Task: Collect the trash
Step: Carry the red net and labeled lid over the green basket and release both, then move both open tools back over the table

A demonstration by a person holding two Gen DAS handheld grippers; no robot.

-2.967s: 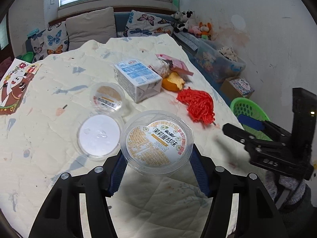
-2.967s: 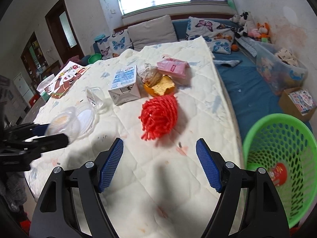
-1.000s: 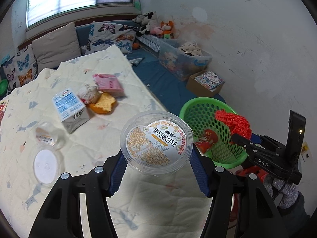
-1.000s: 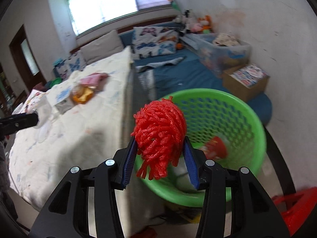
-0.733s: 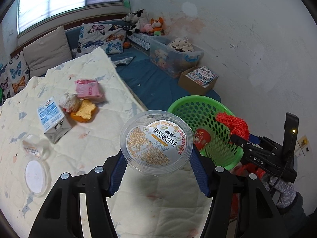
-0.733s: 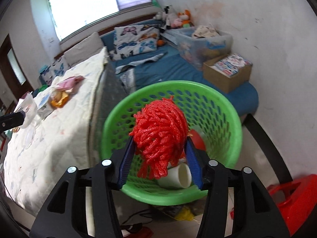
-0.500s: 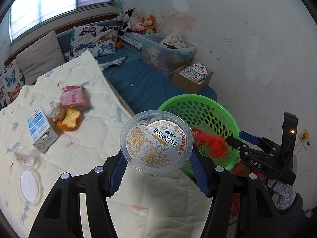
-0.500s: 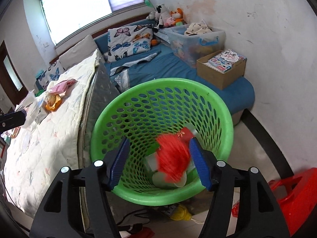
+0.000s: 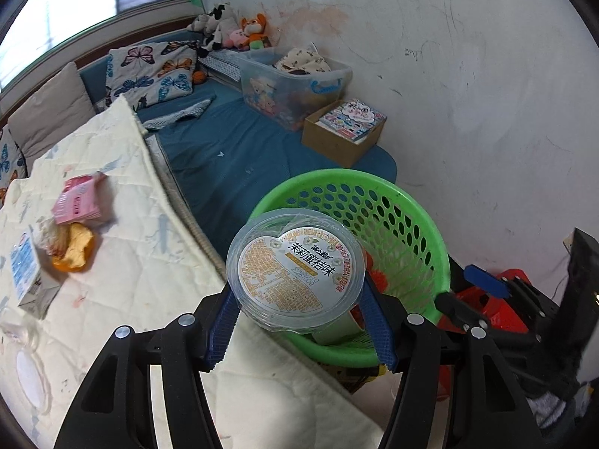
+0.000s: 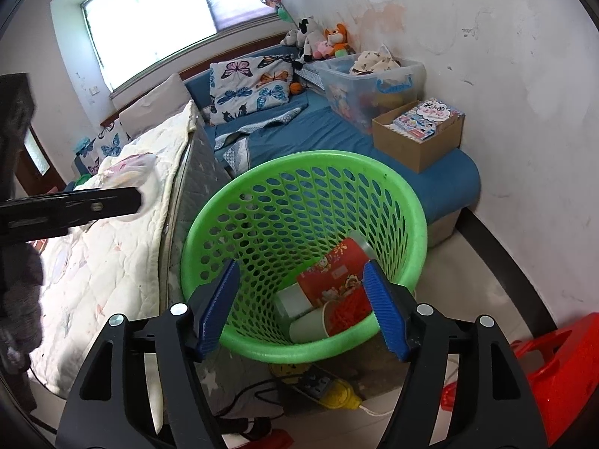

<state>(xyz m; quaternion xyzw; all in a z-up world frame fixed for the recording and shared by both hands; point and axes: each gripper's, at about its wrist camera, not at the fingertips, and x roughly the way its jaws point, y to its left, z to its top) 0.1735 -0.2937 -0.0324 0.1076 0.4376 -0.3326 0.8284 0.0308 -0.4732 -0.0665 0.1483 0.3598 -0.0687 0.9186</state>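
Beside the quilted bed, the left gripper pinches a clear plastic tub, its Chinese label only partly legible, over the green basket. Just widened, the right gripper hangs empty above it; red mesh lies half-hidden inside.

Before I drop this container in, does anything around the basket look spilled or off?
Nothing spilled. The green perforated plastic basket stands upright, with a red paper cup and red shredded mesh inside. One oddity: a yellow power strip and its cables lie on the floor right under the rim.
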